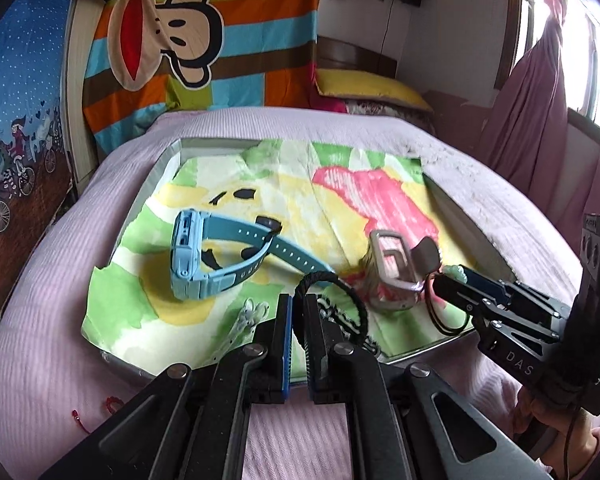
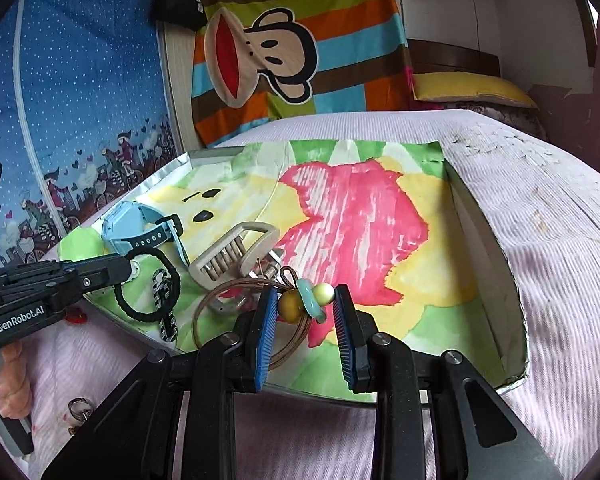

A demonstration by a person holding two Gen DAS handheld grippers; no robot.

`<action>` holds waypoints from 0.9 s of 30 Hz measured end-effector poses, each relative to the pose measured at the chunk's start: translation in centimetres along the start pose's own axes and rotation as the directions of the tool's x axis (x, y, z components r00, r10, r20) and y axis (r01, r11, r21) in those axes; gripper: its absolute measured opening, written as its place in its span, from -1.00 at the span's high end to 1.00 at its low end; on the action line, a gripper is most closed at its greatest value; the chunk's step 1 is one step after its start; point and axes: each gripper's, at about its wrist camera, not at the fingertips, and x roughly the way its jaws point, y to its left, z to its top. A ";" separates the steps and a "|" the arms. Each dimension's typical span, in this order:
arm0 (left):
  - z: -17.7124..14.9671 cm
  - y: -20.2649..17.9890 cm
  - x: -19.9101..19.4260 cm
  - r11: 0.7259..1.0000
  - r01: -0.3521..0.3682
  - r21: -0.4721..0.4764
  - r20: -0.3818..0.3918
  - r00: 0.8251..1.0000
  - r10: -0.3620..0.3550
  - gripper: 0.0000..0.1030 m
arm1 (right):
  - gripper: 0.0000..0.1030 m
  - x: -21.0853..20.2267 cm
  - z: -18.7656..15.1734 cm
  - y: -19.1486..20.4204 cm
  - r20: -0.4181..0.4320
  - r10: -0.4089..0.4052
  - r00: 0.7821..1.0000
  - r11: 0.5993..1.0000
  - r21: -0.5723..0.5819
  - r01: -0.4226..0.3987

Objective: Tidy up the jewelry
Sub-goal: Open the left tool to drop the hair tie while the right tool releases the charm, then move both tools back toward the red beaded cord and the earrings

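Holding the black braided bracelet [image 1: 332, 300] over the tray's [image 2: 488, 264] near-left edge, left tool [image 1: 298, 312] clamps it; right tool [image 2: 306, 300] spread around the bead necklace [image 2: 300, 304]. Blue watch [image 1: 204, 256] already inside; red trinket [image 1: 110, 404] remains on bed [image 1: 60, 340].

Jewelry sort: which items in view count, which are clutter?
Job:
- blue plastic watch
- black braided cord bracelet
- brown cord necklace with yellow and teal beads
- shallow lined tray

Clutter:
- striped monkey-print cloth
- yellow pillow
- beige comb-like clip
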 end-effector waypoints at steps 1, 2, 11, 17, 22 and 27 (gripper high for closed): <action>0.0 0.0 0.1 1.000 -0.006 0.001 -0.013 1.000 0.006 0.88 | 0.50 0.0 0.0 0.0 0.000 -0.001 1.000 1.000 0.000 0.001; -0.1 0.1 0.1 1.000 -0.008 -0.002 -0.017 1.000 0.008 0.88 | 0.50 0.0 0.0 0.0 0.000 0.000 1.000 1.000 0.000 0.000; -0.4 0.6 -1.2 0.999 0.024 -0.030 0.022 0.999 -0.024 0.16 | 0.25 -0.8 -0.1 -0.2 0.018 0.009 1.000 1.000 0.005 -0.009; -0.8 1.1 -3.3 0.998 0.021 -0.057 0.097 0.995 -0.015 0.13 | 0.08 -3.4 -0.3 0.3 0.112 0.000 0.994 1.000 -0.016 0.002; -1.5 1.1 -5.7 0.999 -0.006 -0.053 0.167 0.986 0.015 -0.28 | -0.42 -6.6 -0.7 0.4 0.216 0.009 0.976 1.000 0.000 -0.010; -2.3 1.5 -8.2 0.997 -0.002 -0.075 0.241 0.970 0.020 -0.79 | -0.86 -9.7 -1.5 0.4 0.302 0.015 0.953 0.999 0.033 -0.026</action>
